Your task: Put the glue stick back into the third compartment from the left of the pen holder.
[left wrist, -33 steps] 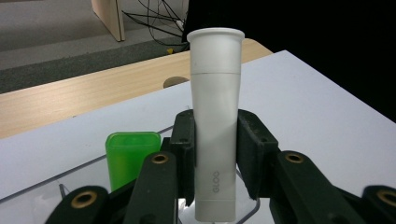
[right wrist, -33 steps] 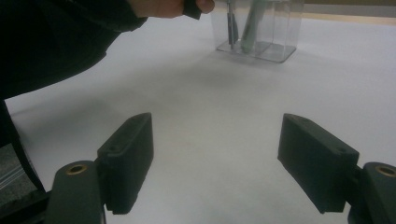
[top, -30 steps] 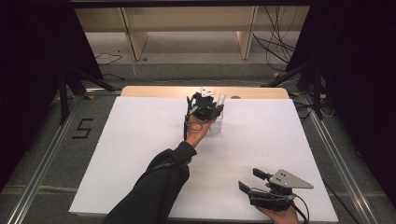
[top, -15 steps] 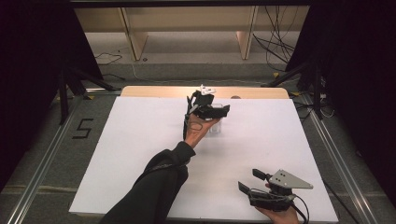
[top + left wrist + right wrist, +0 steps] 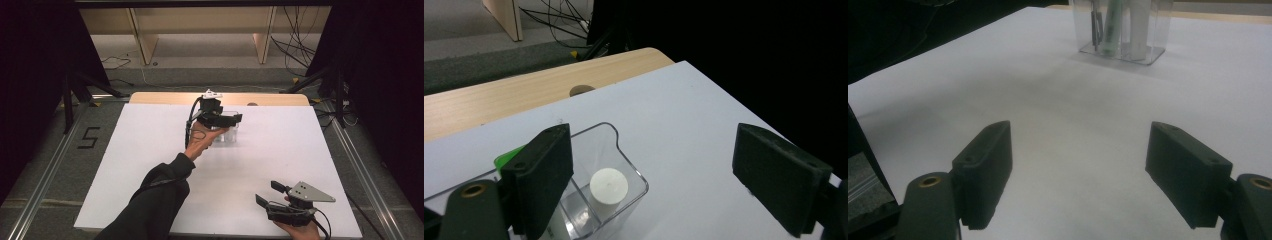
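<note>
- High view: we hold the left gripper (image 5: 226, 121) just above the clear plastic organizer (image 5: 228, 134) near the far edge of the white table (image 5: 125, 165); the right gripper (image 5: 270, 194) rests by the near right corner.
- Left gripper view: its jaws have just been opening and stand wide, nothing between them; below, a white cylinder (image 5: 609, 187) stands in the organizer's corner compartment.
- Right gripper view: jaws wide apart, empty; the organizer stands well ahead.

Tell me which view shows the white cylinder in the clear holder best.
The left gripper view: it looks down into the clear holder onto the white cylinder, close up. The right gripper view shows its side through the holder's wall, top cropped. In the high view the holder is small and the cylinder indistinct.
</note>
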A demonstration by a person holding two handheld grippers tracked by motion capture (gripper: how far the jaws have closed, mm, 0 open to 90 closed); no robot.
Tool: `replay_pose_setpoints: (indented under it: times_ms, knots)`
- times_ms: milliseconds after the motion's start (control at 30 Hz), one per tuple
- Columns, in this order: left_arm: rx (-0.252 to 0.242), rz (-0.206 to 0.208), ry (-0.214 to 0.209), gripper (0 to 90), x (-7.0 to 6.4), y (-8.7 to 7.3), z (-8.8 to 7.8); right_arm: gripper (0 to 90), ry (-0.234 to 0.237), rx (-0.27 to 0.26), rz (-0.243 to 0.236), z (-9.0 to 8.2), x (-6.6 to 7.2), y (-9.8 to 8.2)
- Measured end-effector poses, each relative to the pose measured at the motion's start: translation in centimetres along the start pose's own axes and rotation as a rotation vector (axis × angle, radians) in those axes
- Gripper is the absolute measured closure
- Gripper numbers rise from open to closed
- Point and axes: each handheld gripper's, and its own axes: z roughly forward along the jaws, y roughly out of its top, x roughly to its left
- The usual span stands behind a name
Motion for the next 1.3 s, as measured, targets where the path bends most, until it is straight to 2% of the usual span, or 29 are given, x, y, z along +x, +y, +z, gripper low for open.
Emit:
replay_pose_setpoints:
  times_ms: [133,400,467,533,867,1167,1300]
  knots:
    - [-0.009,-0.012,-0.03,16.4,0.4,-0.5,-0.8,27.5,0.002,0.0,0.003,0.0,-0.1,0.0]
    - [-0.005,0.0,-0.07,16.1,0.7,-1.8,-2.4,27.4,0.002,-0.002,0.004,0.0,0.0,0.0]
    - [-0.007,0.014,-0.068,16.1,0.9,-2.3,-2.8,27.4,0.002,-0.004,0.003,0.0,0.0,0.0]
    - [-0.009,0.006,-0.067,16.1,1.1,-2.8,-3.1,27.3,0.001,-0.003,0.005,0.0,0.0,0.0]
    - [-0.02,0.013,-0.122,16.1,1.4,-5.3,-5.3,27.1,0.006,-0.005,0.014,0.0,0.0,0.0]
    - [-0.02,0.049,-0.157,16.1,1.6,-7.2,-7.2,26.6,0.004,-0.005,0.015,0.0,0.0,0.0]
    - [-0.018,0.063,-0.157,16.1,1.5,-7.9,-7.9,26.4,0.004,-0.004,0.016,0.1,0.0,0.0]
